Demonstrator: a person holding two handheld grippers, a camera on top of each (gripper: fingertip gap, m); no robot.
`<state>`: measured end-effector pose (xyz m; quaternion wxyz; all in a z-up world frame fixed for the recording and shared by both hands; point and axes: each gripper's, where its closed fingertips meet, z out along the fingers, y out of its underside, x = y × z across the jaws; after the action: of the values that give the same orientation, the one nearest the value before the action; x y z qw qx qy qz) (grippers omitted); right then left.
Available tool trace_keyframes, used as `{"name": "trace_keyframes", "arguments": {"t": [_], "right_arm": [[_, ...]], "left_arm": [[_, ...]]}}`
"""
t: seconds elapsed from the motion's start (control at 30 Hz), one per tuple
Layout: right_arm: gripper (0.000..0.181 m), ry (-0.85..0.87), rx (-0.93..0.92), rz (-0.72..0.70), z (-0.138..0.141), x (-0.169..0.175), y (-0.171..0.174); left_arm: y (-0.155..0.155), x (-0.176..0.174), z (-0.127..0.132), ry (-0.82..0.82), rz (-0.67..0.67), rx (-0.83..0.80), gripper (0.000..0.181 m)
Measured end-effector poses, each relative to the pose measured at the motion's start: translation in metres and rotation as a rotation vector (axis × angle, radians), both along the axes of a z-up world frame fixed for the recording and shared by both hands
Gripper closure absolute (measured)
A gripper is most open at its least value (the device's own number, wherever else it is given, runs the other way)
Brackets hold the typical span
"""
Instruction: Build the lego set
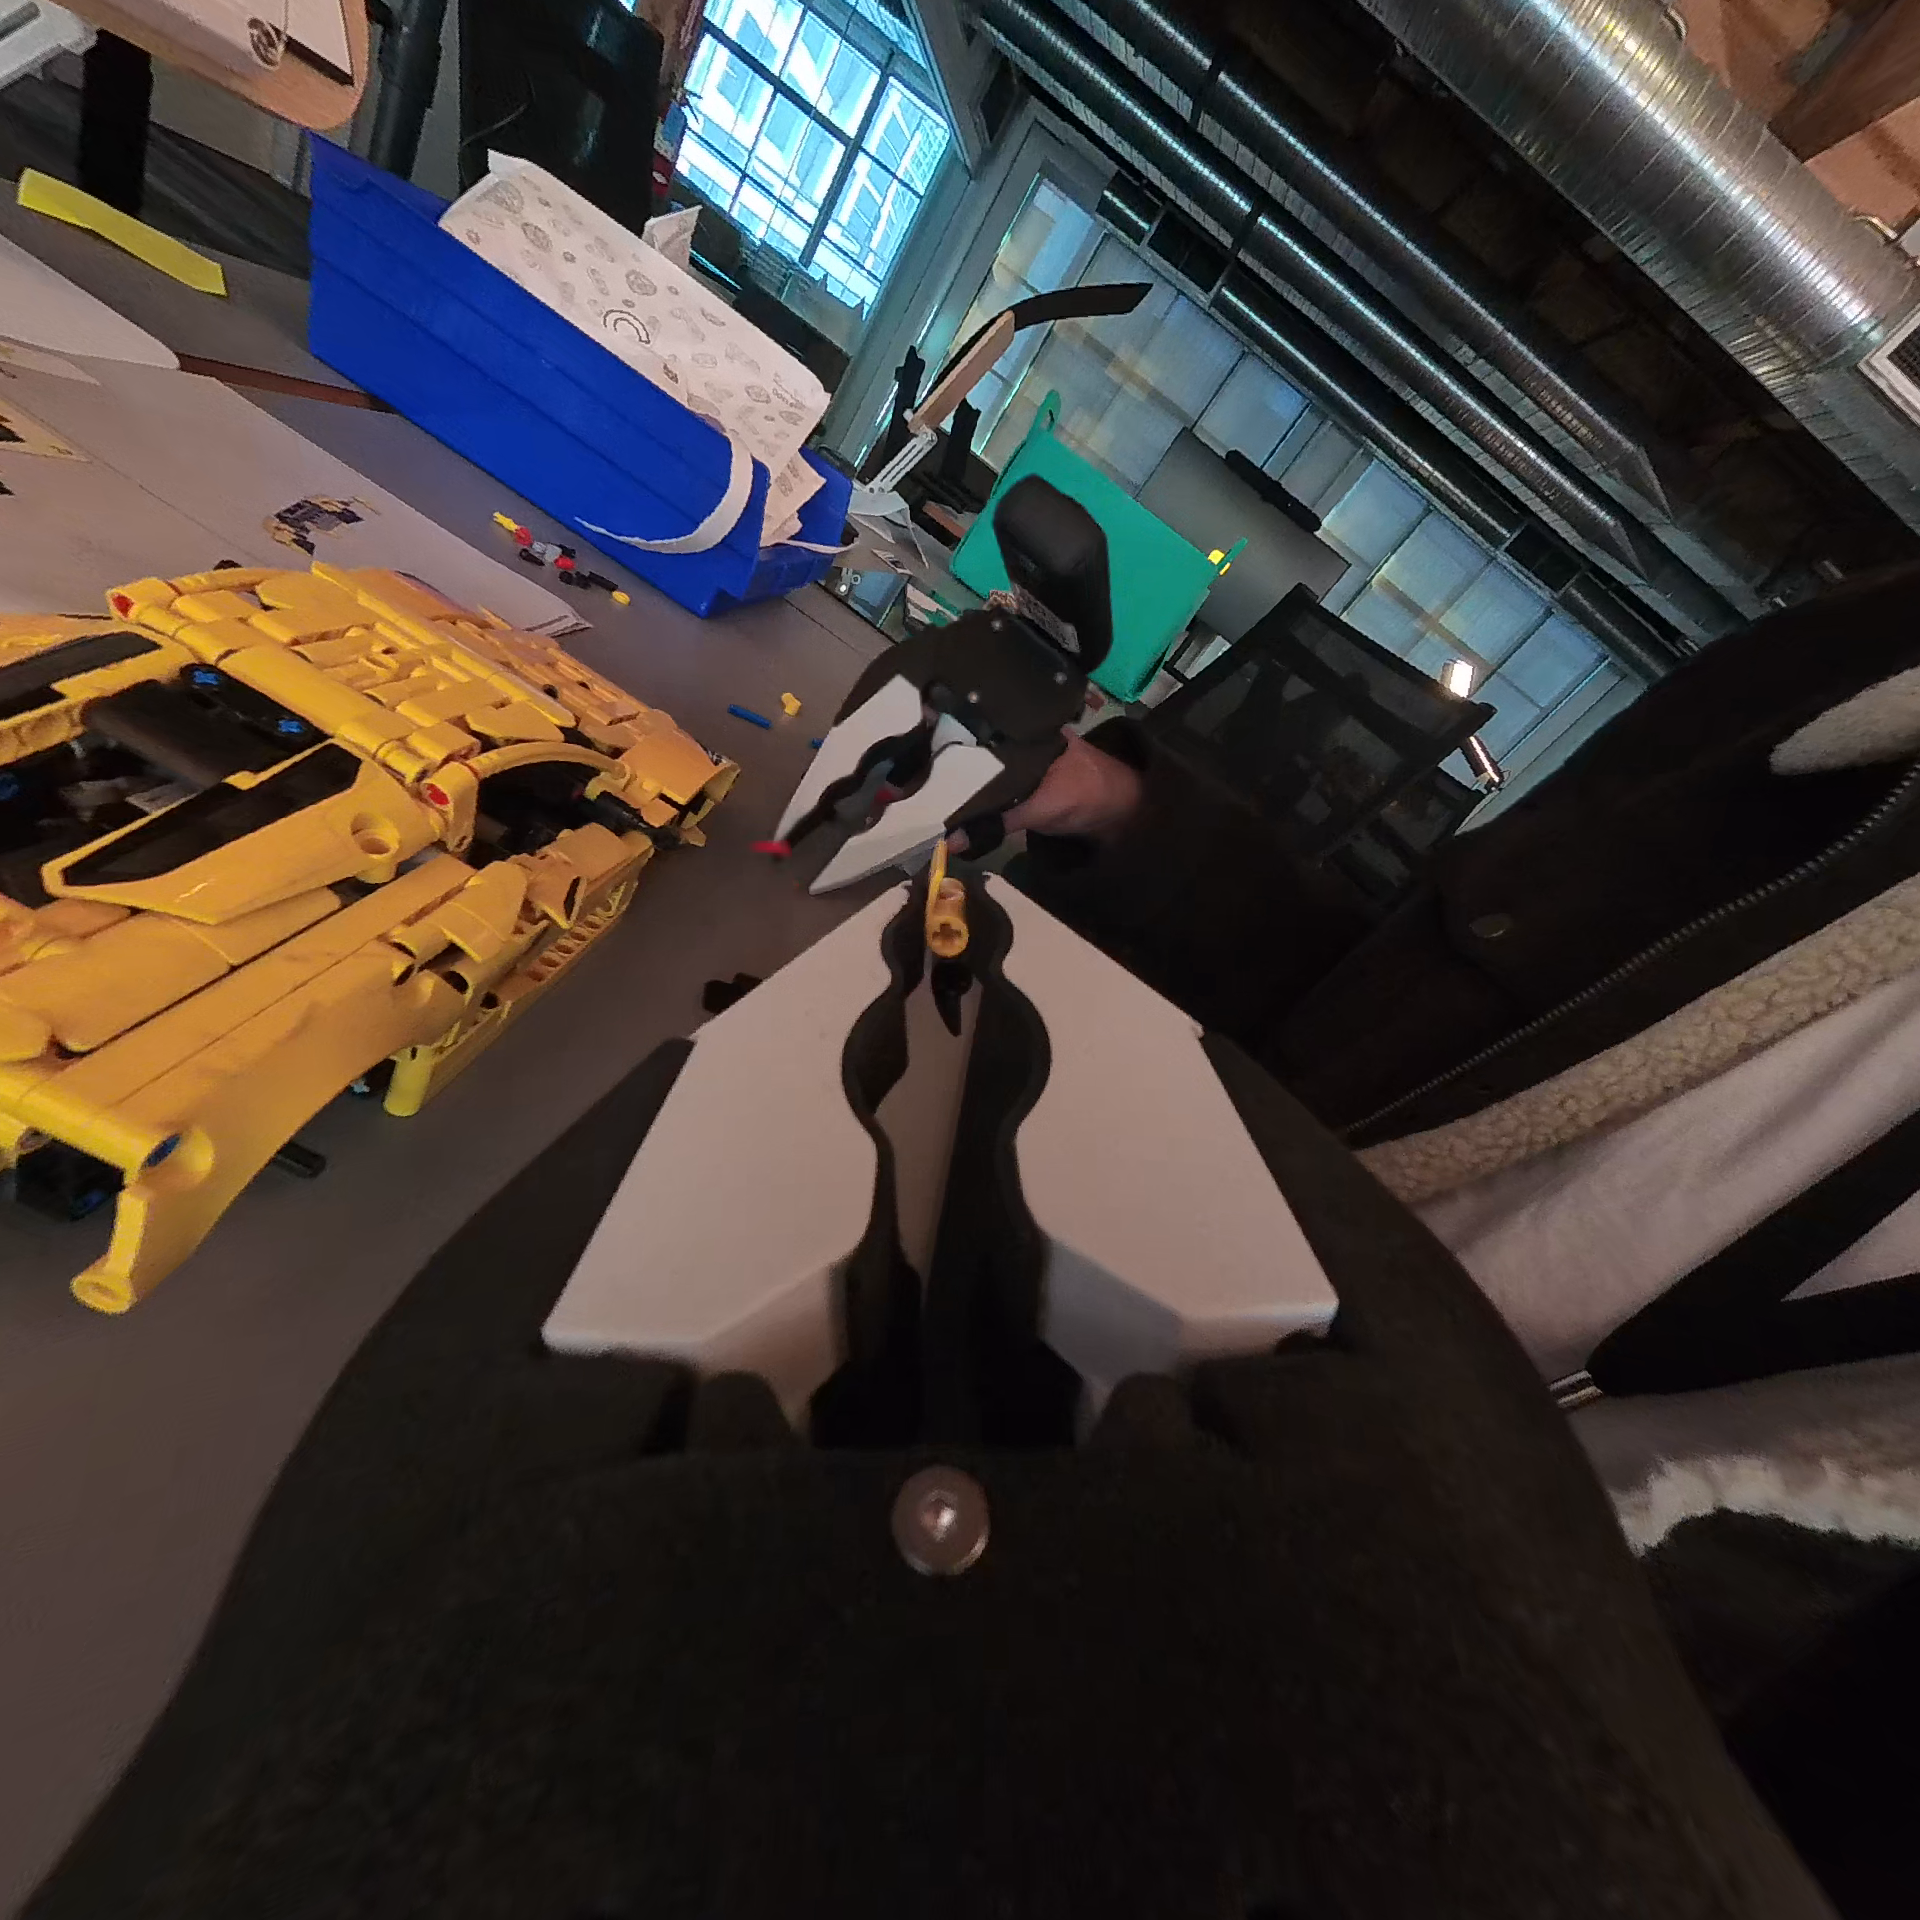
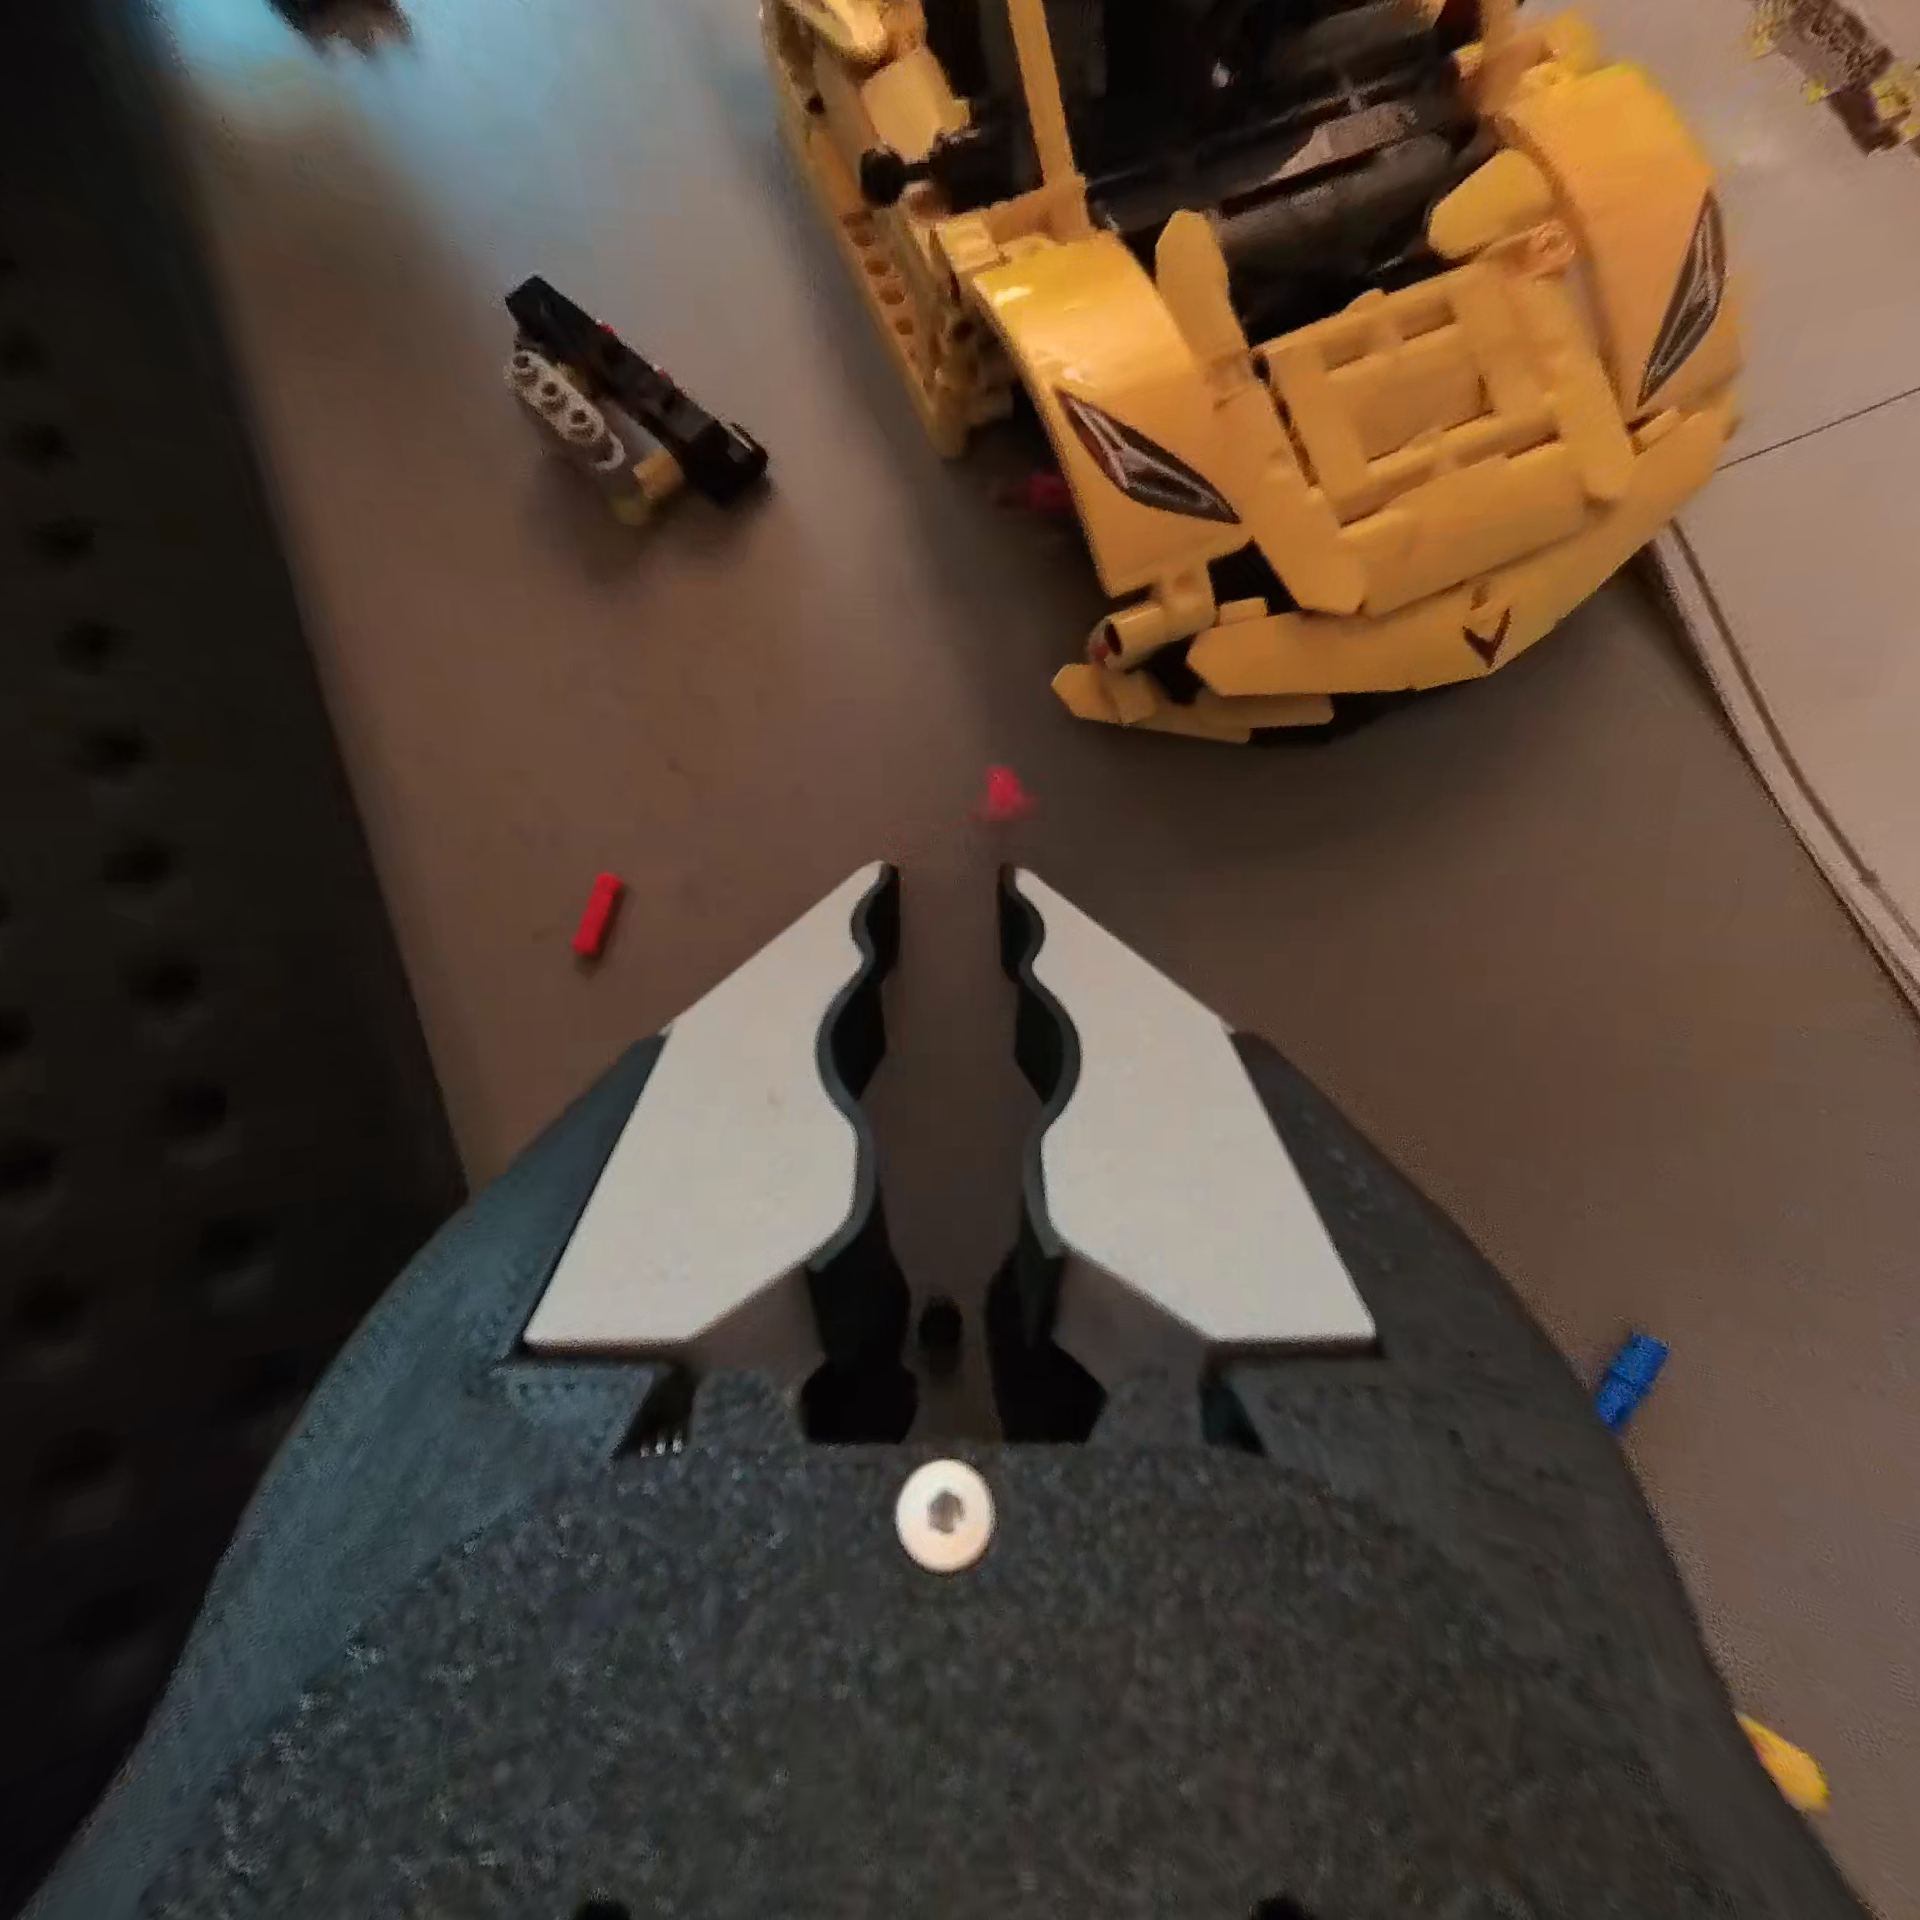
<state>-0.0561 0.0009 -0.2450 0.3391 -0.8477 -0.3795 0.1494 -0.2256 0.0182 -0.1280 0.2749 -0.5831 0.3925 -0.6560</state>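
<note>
Left gripper [image 1: 948, 914]: jaws pinched on a small yellow lego piece [image 1: 948, 920] at the tips. Right gripper [image 2: 948, 878]: jaws narrowly parted, nothing between. Just ahead of the right tips, a blurred red piece [image 2: 1000, 795]; left of them, a red pin [image 2: 597, 912]. Farther ahead to the right, the yellow lego car [image 2: 1340, 416] on the grey table [image 2: 727, 675]; ahead-left, a black-and-grey subassembly [image 2: 629, 400].
</note>
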Motion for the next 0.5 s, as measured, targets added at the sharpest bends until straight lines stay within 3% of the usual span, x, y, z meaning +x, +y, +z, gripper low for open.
{"name": "trace_keyframes", "arguments": {"t": [0.33, 0.5], "right_arm": [[0.167, -0.042, 0.079, -0.017, 0.011, 0.006, 0.009], [0.164, -0.095, 0.1, -0.157, 0.024, 0.049, 0.03]], "left_arm": [[0.0, 0.0, 0.0, -0.004, -0.003, -0.007, 0.175], [0.003, -0.002, 0.001, -0.012, 0.008, -0.018, 0.175]]}}
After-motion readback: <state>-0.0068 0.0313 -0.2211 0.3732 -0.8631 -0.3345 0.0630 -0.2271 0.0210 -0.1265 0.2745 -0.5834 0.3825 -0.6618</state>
